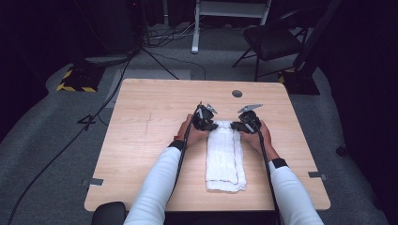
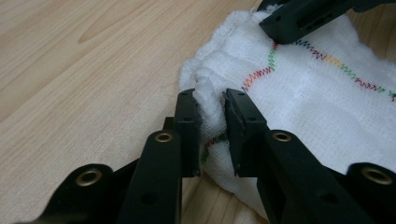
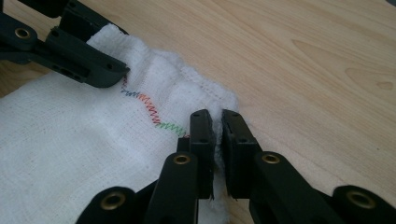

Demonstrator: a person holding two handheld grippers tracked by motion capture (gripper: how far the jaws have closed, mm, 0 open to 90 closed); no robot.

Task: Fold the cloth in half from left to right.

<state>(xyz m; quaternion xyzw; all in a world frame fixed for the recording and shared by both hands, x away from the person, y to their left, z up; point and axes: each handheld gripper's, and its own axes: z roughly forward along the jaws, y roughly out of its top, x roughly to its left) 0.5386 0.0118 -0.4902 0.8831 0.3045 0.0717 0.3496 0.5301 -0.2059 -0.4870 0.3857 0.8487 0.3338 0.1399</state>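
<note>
Pinching the far corners of a folded white towel [image 1: 225, 157], both grippers' fingers [image 2: 233, 121] clamp its cloth on the table [image 1: 141, 140]

White towel [image 2: 299, 93] with rainbow zigzag stitching [image 2: 259, 74] just past black gripper fingers [image 2: 187, 126]; light woodgrain table [image 2: 84, 70]; white sleeves [image 1: 159, 183].

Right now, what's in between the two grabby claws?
The far edge of the white towel lies between the left gripper and the right gripper. Each pinches a corner of it, as the high view shows.
</note>
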